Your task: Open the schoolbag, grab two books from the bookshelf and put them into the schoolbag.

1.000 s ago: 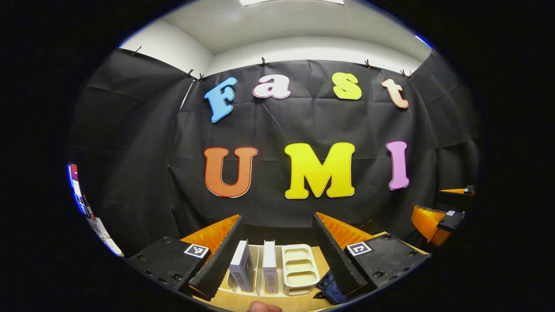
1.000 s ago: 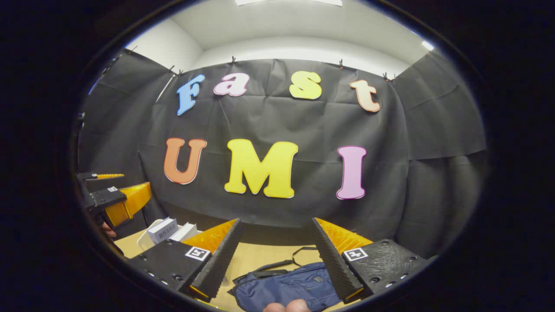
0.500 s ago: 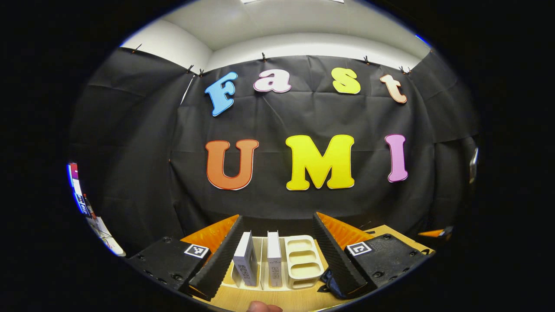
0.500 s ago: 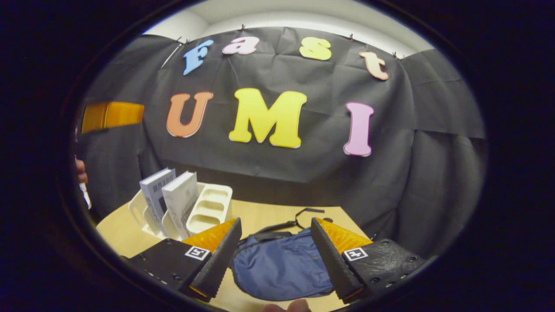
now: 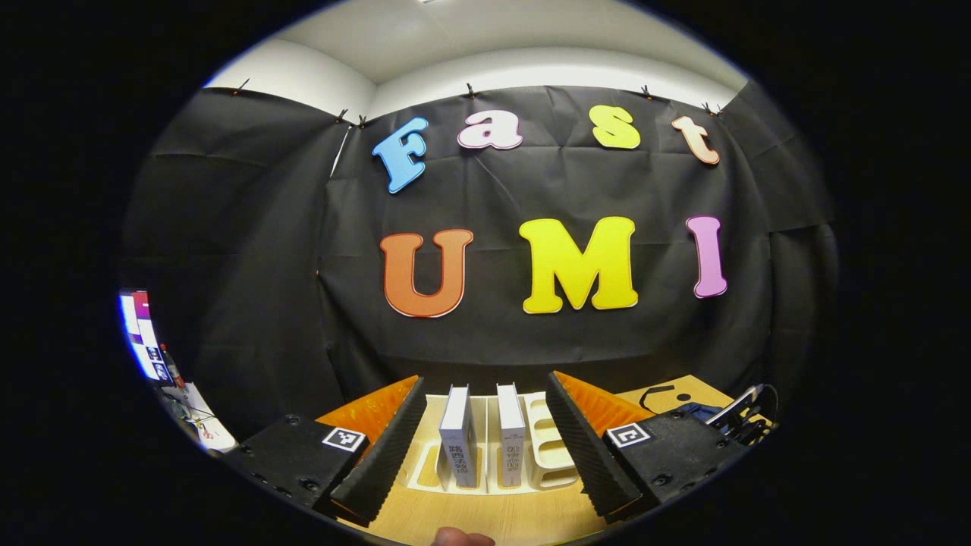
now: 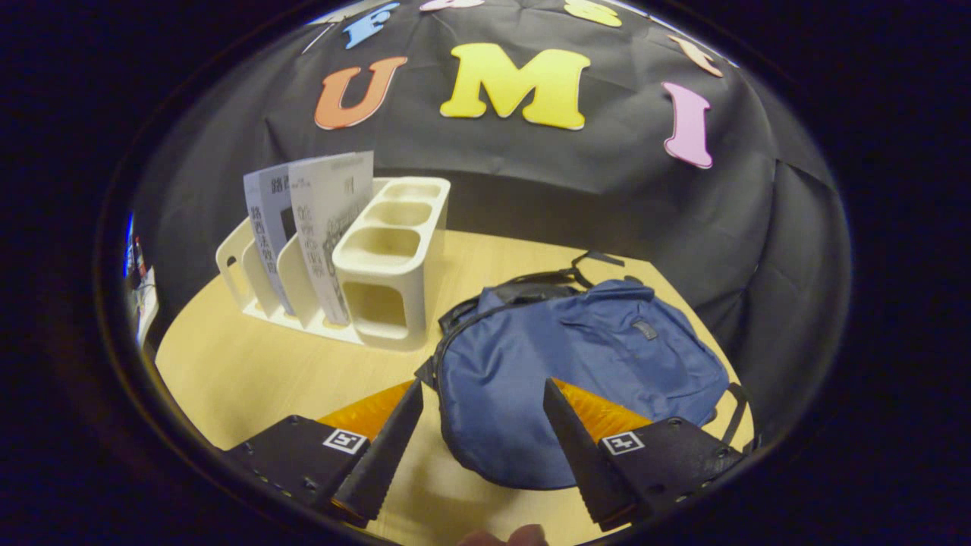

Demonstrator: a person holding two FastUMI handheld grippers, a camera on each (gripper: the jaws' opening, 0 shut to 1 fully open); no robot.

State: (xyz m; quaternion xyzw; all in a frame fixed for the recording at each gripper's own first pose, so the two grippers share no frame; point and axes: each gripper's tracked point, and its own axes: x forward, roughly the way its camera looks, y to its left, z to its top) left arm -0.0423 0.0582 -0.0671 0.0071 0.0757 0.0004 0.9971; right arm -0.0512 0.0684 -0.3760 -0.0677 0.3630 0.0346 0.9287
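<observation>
A blue schoolbag [image 6: 576, 379] lies flat on the wooden table [image 6: 250, 371], closed as far as I can tell, its black straps at the far end. My right gripper [image 6: 478, 455] hovers open just above the bag's near edge, nothing between its fingers. Left of the bag stands a cream bookshelf [image 6: 379, 265] with two pale books [image 6: 318, 220] upright in its slots. In the left gripper view the same two books [image 5: 485, 440] and bookshelf [image 5: 546, 455] sit straight ahead of my open left gripper [image 5: 485, 447], which holds nothing.
Black cloth walls close off the back and sides of the table. A bit of the bag and a strap [image 5: 667, 394] show at the right in the left gripper view. Bare tabletop lies in front of the bookshelf.
The right gripper has tilted down and moved in over the schoolbag, which now looms large. The left gripper has drifted slightly, bringing the books more squarely between its fingers.
</observation>
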